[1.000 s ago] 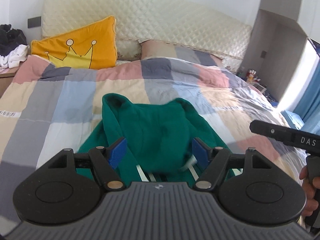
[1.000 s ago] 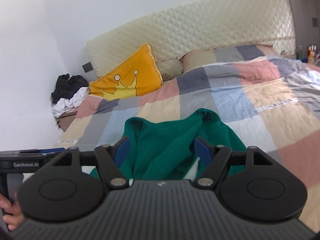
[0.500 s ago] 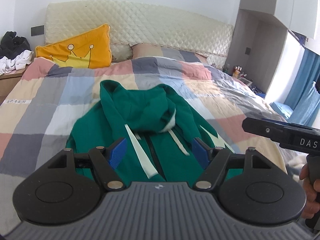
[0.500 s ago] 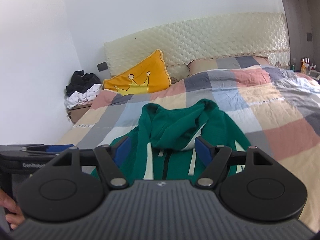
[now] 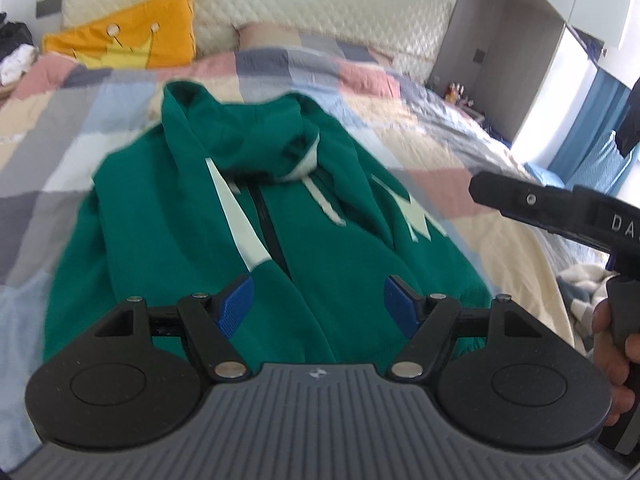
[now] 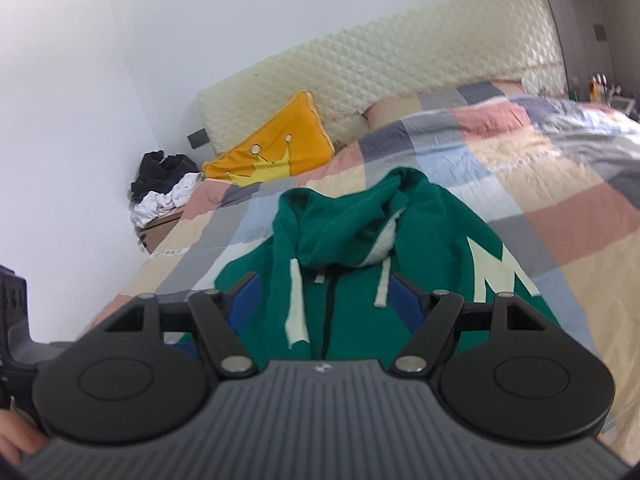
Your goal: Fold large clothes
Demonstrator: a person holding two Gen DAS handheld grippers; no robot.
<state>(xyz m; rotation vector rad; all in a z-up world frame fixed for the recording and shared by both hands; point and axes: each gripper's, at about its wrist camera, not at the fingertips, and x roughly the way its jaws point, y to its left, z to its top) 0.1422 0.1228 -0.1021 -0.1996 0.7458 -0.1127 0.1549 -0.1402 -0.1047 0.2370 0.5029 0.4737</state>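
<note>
- Since a second ago, both of my grippers have come down and pulled back along the bed, so the green hoodie (image 5: 304,216) now shows its whole front where earlier only the hood end filled the view.
- Left wrist view: my left gripper (image 5: 319,304) stands wide, its blue pads (image 5: 236,305) apart with nothing clamped between them; they hang over the hoodie's lower front, and I cannot tell whether they touch the cloth.
- Same view: the hoodie lies face up on the patchwork quilt (image 5: 432,152), hood (image 5: 256,136) pointing toward the quilted headboard (image 5: 320,20), dark zipper (image 5: 266,224) running down the middle, pale drawstrings (image 5: 324,204) to either side of it.
- Same view: my right gripper (image 5: 486,186) comes in from the right edge, held by a hand (image 5: 616,360), above the quilt just beside the hoodie's right side; I cannot tell its opening from here.
- Same view: an orange crown cushion (image 5: 132,32) leans on the headboard at upper left; blue curtains (image 5: 592,136) show at far right.
- Right wrist view: my right gripper (image 6: 325,300) is also wide, jaws apart and gripping nothing, with the hoodie's (image 6: 360,240) chest seen between them.
- Same view: a large pale letter (image 6: 500,272) sits on the hoodie's right side, and the garment lies toward the left half of the bed.
- Same view: the crown cushion (image 6: 272,148) rests against the headboard (image 6: 380,76); a heap of black and white clothes (image 6: 164,188) lies on a bedside stand by the wall.
</note>
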